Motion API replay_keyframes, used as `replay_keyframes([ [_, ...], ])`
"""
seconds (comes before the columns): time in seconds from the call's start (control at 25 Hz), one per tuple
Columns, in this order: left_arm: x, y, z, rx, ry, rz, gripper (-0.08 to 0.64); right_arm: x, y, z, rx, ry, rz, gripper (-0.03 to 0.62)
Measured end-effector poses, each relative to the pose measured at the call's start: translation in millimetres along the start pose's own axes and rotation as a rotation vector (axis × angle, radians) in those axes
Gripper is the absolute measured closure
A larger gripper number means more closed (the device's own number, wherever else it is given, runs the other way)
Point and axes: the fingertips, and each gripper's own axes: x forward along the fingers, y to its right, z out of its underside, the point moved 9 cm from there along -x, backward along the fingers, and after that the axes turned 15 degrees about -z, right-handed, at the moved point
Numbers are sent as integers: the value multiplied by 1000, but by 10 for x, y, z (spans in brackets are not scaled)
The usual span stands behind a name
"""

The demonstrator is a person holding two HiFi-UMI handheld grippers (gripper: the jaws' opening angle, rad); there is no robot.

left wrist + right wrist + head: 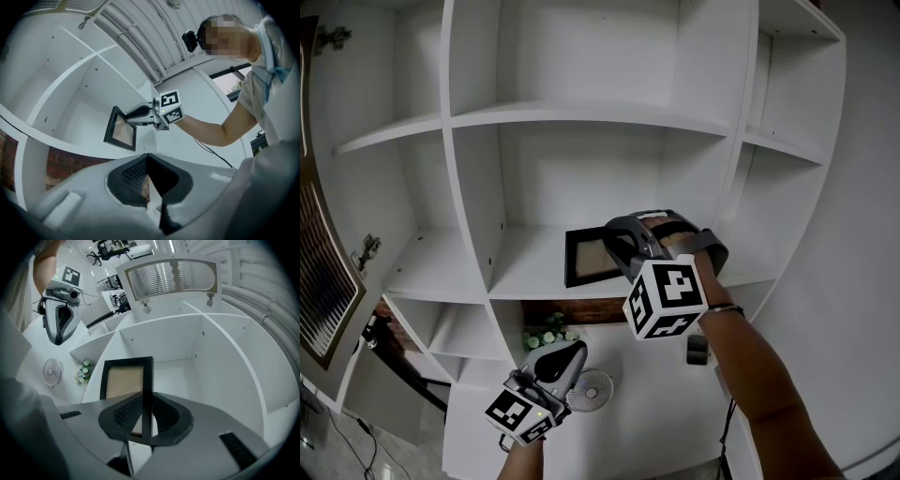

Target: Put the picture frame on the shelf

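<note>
A white shelf unit (534, 272) fills the view, and in its middle compartment the right tool (146, 425) is clamped on the right edge of the picture frame (124, 380). The frame is upright, at or just above the board; I can't call contact. The left tool (152, 190) hangs clenched and empty below, so by my read only set-down and release remain.

Grey left gripper (566, 355) and right gripper (619, 247) bear black-and-white marker cubes (666, 298).
</note>
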Motion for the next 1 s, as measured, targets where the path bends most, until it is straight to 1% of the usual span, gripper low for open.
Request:
replay_keyframes([
  [0.44,68,4,89,-18,-15,34,551,334,92,48,7,-38,-33,518],
  [0.68,97,-16,121,-24,-19,34,551,460,79,98,6,-55,-39,517],
  [1.0,94,-30,147,-30,-21,25,551,492,90,99,-2,-57,-41,517],
])
